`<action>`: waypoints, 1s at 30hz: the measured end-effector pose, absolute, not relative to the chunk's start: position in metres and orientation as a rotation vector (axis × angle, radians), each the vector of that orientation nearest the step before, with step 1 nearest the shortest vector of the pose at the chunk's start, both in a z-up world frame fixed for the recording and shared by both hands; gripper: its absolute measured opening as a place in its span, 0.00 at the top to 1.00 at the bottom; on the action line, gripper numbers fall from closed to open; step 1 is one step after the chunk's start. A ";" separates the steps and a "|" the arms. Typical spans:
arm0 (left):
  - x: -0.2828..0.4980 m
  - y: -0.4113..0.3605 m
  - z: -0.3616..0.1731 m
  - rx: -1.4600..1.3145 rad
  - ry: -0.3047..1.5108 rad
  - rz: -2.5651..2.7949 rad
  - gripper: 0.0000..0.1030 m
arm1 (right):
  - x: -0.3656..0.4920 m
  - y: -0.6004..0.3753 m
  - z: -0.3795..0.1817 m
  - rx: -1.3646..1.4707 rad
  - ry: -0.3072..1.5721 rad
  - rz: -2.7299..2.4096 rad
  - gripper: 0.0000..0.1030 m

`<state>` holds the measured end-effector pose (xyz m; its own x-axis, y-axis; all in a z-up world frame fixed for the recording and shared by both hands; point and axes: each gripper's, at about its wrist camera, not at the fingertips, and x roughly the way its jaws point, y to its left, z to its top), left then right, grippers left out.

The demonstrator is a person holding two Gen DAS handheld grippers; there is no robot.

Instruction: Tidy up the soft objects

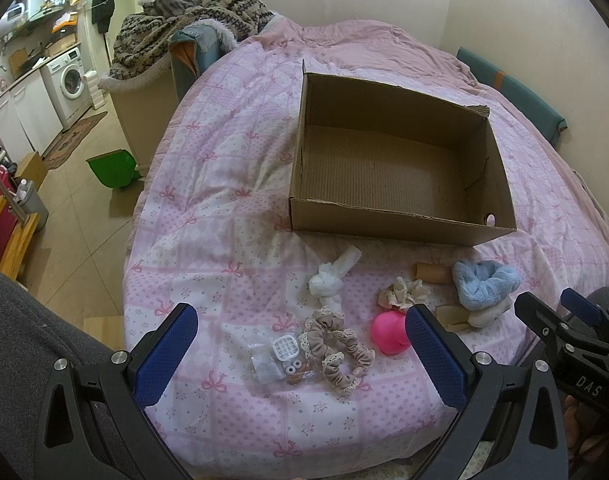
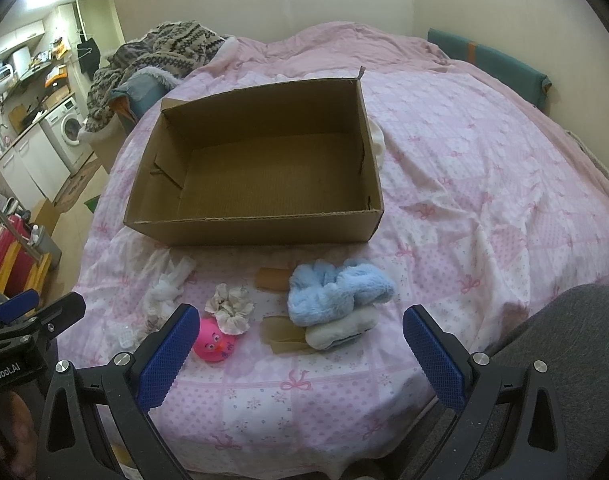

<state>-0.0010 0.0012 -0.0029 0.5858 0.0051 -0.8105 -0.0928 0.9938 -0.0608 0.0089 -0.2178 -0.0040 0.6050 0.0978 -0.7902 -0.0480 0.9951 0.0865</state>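
Observation:
An open cardboard box (image 1: 400, 224) (image 2: 248, 230) stands empty on the pink bed. In front of it lie a blue fluffy band (image 1: 484, 282) (image 2: 336, 290), a whitish pad under it (image 2: 340, 330), a cream scrunchie (image 1: 402, 292) (image 2: 229, 307), a beige lace scrunchie (image 1: 340, 354), a white knotted cloth (image 1: 330, 280) (image 2: 164, 288) and a pink rubber duck (image 1: 388, 330) (image 2: 214, 344). My left gripper (image 1: 300, 354) is open above the beige scrunchie. My right gripper (image 2: 298, 354) is open near the blue band, and it also shows in the left wrist view (image 1: 560, 312).
A clear bag of small plastic parts (image 1: 280, 360) lies left of the beige scrunchie. A cardboard tube (image 1: 432, 273) (image 2: 274, 278) and tan strips (image 2: 282, 334) lie among the items. The bed (image 1: 208, 208) drops off at the left to floor with a green bin (image 1: 114, 168).

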 end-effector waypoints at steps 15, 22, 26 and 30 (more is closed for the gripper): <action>-0.001 0.001 -0.003 -0.100 0.943 0.056 0.00 | 0.009 -0.218 -0.003 0.060 0.918 0.086 0.00; 0.000 0.001 -0.003 -0.101 0.944 0.056 0.00 | 0.011 -0.218 -0.002 0.058 0.922 0.084 0.00; 0.000 0.001 -0.003 -0.100 0.944 0.056 0.00 | 0.010 -0.218 -0.005 0.062 0.923 0.081 0.00; 0.000 0.002 -0.003 -0.100 0.945 0.055 0.00 | 0.010 -0.218 -0.005 0.061 0.923 0.080 0.00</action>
<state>-0.0001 0.0017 -0.0034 0.5844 0.0029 -0.8114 -0.0905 0.9940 -0.0617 0.0104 -0.2180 -0.0049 0.6009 0.0957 -0.7936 -0.0430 0.9952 0.0874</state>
